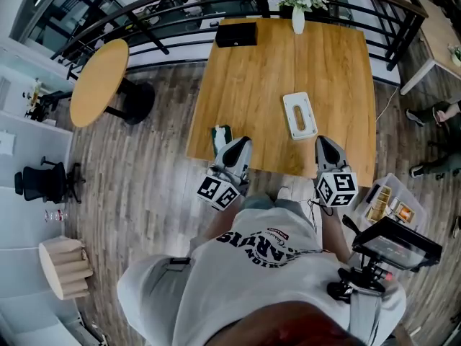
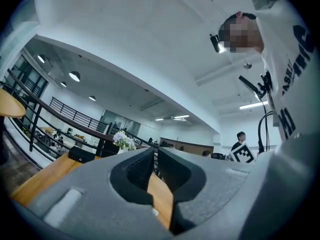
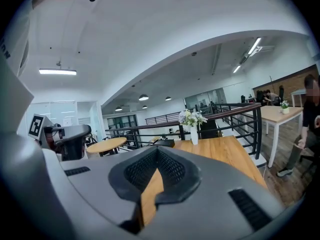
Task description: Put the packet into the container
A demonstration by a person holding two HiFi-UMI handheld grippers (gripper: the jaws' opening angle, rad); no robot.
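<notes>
The packet (image 1: 221, 137) lay on the worktop (image 1: 274, 63), left of the white container (image 1: 300, 115) and a little nearer the person. The left gripper (image 1: 240, 146) hung just beside the packet, the right gripper (image 1: 325, 146) near the container's front right. Both grippers' fingers were clenched on nothing.

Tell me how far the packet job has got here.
Done: nothing yet; the packet lies on the table by its near edge, outside the white container. In hand: nothing; the left gripper and right gripper are shut and empty. Left: grasp the packet and put it in the container.
</notes>
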